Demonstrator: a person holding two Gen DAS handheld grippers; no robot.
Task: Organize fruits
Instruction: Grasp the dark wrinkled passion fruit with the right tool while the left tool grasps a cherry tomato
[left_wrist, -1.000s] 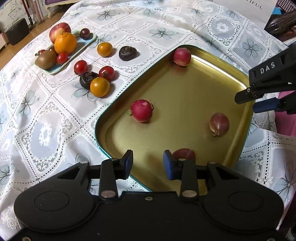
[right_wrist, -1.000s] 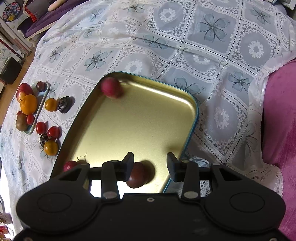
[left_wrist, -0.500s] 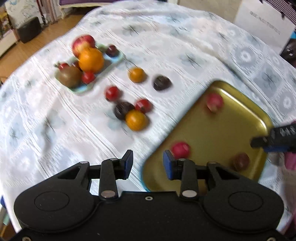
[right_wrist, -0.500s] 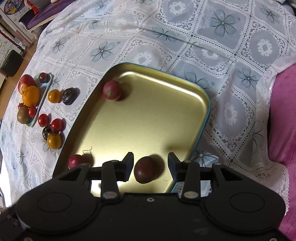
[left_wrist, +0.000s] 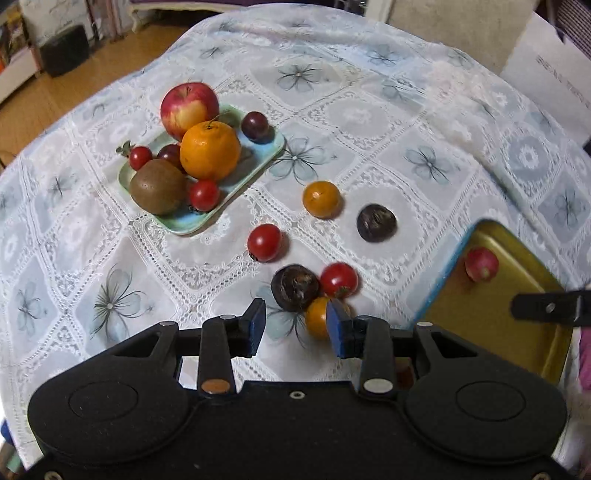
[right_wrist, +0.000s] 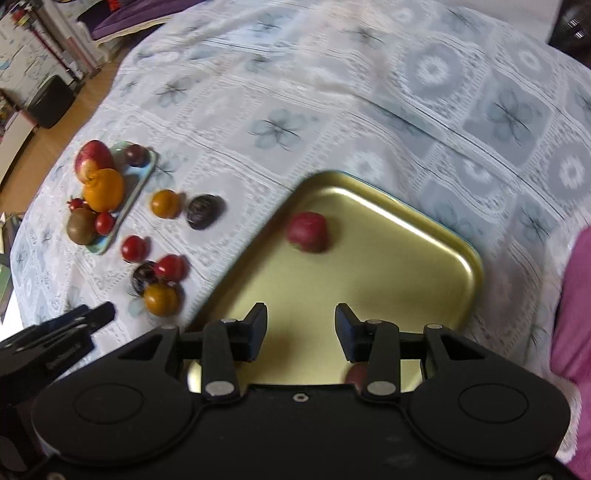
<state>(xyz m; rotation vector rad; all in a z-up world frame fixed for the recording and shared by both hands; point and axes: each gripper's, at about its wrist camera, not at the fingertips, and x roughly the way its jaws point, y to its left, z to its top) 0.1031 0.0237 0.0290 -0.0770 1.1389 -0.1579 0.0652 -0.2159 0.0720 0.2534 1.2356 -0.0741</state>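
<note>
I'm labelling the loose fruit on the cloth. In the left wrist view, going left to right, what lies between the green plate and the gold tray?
green plate → lone red tomato → small orange fruit → dark wrinkled fruit → gold tray. The near cluster by the left gripper overlaps, so I left it out.

The left hand-held gripper (left_wrist: 294, 328) is held low, tilted downward, its jaws parted and empty. The right hand-held gripper (right_wrist: 300, 332) likewise, jaws apart, gripping nothing.
</note>
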